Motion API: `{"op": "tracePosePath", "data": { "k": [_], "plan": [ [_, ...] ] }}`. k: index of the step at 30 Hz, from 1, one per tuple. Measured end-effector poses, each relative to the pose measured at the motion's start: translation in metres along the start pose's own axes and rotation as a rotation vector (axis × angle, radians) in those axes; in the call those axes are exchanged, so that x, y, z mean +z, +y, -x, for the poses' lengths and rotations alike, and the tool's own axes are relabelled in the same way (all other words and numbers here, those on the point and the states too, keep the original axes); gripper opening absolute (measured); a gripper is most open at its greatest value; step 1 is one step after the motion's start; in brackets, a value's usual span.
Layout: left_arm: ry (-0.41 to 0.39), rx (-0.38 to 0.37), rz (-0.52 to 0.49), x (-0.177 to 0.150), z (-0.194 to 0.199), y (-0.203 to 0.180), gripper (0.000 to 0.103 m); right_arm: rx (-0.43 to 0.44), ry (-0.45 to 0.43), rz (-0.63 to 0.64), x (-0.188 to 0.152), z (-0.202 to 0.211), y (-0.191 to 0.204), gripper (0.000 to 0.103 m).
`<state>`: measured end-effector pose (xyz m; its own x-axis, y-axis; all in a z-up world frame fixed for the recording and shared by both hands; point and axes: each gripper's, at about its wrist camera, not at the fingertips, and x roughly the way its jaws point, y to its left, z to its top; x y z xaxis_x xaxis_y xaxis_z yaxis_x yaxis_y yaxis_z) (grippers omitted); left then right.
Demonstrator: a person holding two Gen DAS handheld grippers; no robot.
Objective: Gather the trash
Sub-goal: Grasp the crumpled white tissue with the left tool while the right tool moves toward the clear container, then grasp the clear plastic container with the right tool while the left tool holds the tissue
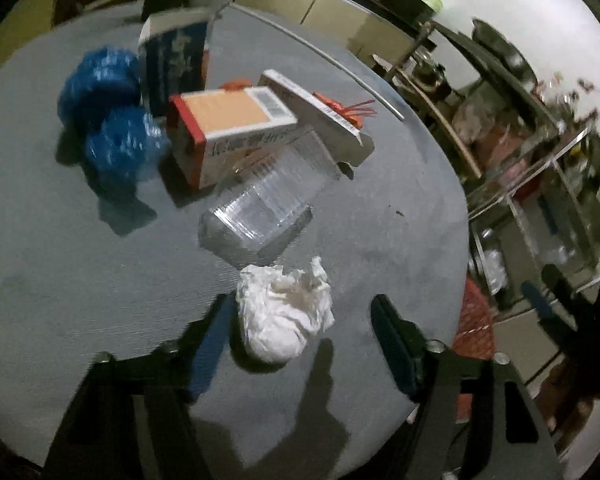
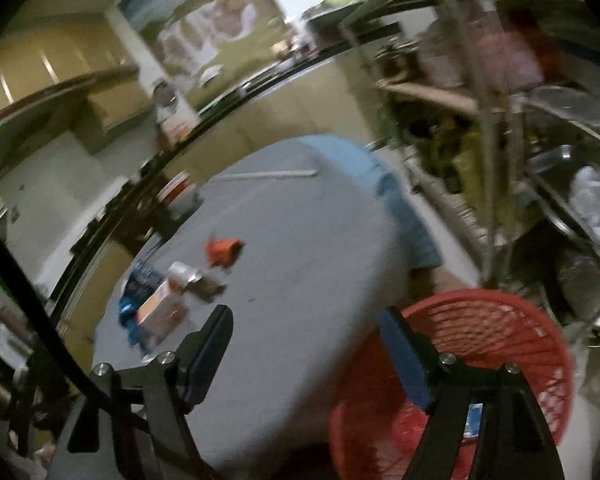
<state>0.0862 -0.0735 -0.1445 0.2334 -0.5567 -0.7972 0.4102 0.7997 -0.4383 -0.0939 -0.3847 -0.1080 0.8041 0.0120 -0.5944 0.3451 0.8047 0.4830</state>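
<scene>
While both grippers hang over the grey round table (image 1: 380,220), the scene reads as follows.
Table: cloth-covered; the trash lies in a cluster toward its far left part, with a thin metal rod (image 1: 324,60) near the far edge.
Red basket (image 2: 500,344): a mesh bin on the floor just beside the table's right edge; a small blue-and-white item shows inside, otherwise its contents are blurred.
Clear plastic container (image 1: 264,204): lying tilted at the table's middle, leaning on the cartons; appears empty.
Cartons: a red-and-orange box (image 1: 224,128) on its side, a blue box (image 1: 176,60) upright behind it.
Blue bags (image 1: 112,116): two crumpled bundles at the left.
White tissue wad (image 1: 284,316): near the table's near edge.
Left gripper (image 1: 300,320): spread wide, the wad between its fingers, nothing clamped.
Right gripper (image 2: 308,320): spread wide, holding nothing, above the table's right edge and the basket.
</scene>
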Motion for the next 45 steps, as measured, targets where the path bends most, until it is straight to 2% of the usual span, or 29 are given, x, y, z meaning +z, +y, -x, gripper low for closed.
{"op": "tracePosePath", "data": {
  "k": [1,4,8,10,16,20,24,29,31,32,35,41,45],
  "plan": [
    [0.014,-0.007,0.018,-0.001,-0.004,0.004,0.037,0.019,0.017,0.005,0.001,-0.005,0.008,0.079],
    [-0.010,-0.030,0.036,-0.006,0.001,0.010,0.037,0.099,0.089,-0.022,0.007,-0.026,0.026,0.079],
    [-0.061,-0.019,0.025,-0.012,0.021,0.015,0.036,0.195,0.221,-0.065,0.010,-0.068,0.062,0.079],
    [-0.082,0.009,0.026,-0.013,0.032,0.019,0.036,0.225,0.274,-0.077,0.007,-0.089,0.081,0.079],
    [-0.145,0.157,0.012,-0.020,0.063,0.038,0.036,0.227,0.394,-0.083,-0.005,-0.148,0.141,0.079],
    [-0.185,0.220,-0.008,-0.022,0.078,0.045,0.036,0.183,0.437,-0.163,-0.011,-0.176,0.151,0.079],
    [-0.215,0.228,-0.025,-0.022,0.091,0.050,0.036,0.147,0.457,-0.246,-0.012,-0.193,0.153,0.079],
    [-0.229,0.215,-0.025,-0.022,0.098,0.049,0.037,0.065,0.468,-0.254,-0.015,-0.208,0.165,0.078],
    [-0.233,0.220,-0.027,-0.021,0.097,0.046,0.037,0.028,0.469,-0.249,-0.015,-0.211,0.167,0.071],
    [-0.232,0.220,-0.028,-0.022,0.096,0.046,0.037,0.009,0.471,-0.250,-0.016,-0.214,0.167,0.062],
    [-0.231,0.225,-0.031,-0.024,0.096,0.044,0.037,0.005,0.480,-0.255,-0.018,-0.215,0.164,0.059],
    [-0.238,0.229,-0.033,-0.026,0.100,0.039,0.037,0.020,0.437,-0.171,-0.017,-0.200,0.164,0.052],
    [-0.234,0.248,-0.045,-0.027,0.100,0.032,0.037,0.064,0.434,-0.172,-0.018,-0.183,0.147,0.050]
  ]
}}
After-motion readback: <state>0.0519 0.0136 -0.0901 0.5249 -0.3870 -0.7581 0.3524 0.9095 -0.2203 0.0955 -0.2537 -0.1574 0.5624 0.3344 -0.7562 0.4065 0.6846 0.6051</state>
